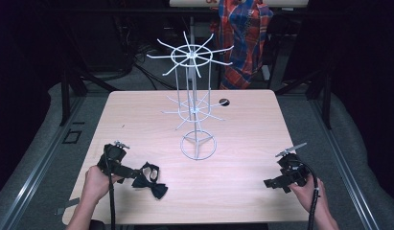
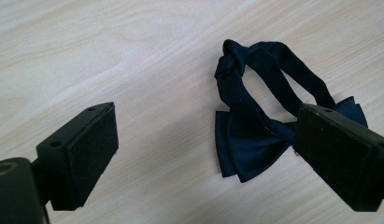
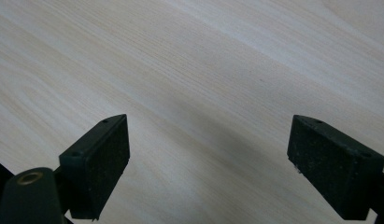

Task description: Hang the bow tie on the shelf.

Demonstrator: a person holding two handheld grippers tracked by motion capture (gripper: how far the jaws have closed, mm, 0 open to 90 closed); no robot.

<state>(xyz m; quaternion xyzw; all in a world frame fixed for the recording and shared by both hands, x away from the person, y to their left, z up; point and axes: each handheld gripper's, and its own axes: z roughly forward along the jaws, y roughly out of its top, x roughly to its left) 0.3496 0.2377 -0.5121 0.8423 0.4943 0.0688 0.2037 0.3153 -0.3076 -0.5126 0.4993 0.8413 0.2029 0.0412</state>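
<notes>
A dark navy bow tie (image 1: 152,181) with its neck strap looped lies flat on the pale wooden table (image 1: 242,129) near the front left. My left gripper (image 1: 133,179) is open just to its left, almost touching it. In the left gripper view the bow tie (image 2: 255,135) lies a little beyond the jaws, partly behind the right pad (image 2: 337,156). A white wire rack (image 1: 195,103) with two tiers of radiating hooks stands at the table's centre. Over bare wood at the front right, my right gripper (image 1: 270,182) is open with nothing between its pads (image 3: 98,163).
A round cable hole (image 1: 224,102) sits in the table behind the rack. A red and blue plaid cloth (image 1: 243,38) hangs beyond the far edge. Bare wood lies between the two grippers along the front.
</notes>
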